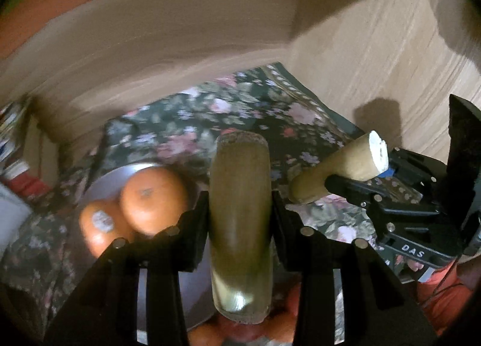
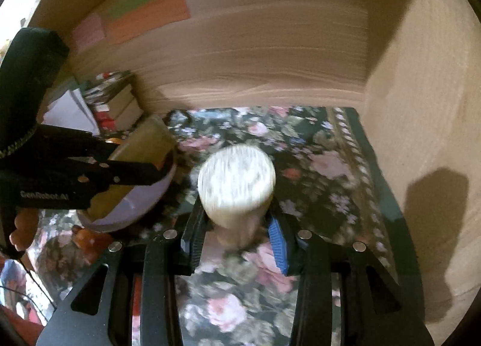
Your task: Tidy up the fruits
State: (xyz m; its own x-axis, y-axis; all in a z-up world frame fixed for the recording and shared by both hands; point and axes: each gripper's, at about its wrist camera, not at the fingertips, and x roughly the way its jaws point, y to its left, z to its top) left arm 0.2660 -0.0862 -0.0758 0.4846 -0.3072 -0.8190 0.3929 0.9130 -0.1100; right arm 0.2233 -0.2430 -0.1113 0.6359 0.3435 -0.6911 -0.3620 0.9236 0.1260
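— 2 oranges [image 1: 135, 210] already sit in the pale bowl [image 1: 102, 177], at 9 o'clock from the left gripper [image 1: 240, 210].
— And the rest?
— 2 yellowish-green pieces [image 1: 240, 210], bananas I judge, are not yet placed. More orange fruit [image 1: 207, 335] lies blurred at 6 o'clock, below the bowl.
— The claws?
— Each is narrowed onto 1 piece. The left gripper tilts down over the bowl's edge; the right gripper [image 2: 237, 222] points down over the floral cloth [image 2: 228, 301], its piece's cut end [image 2: 236, 177] facing the lens.
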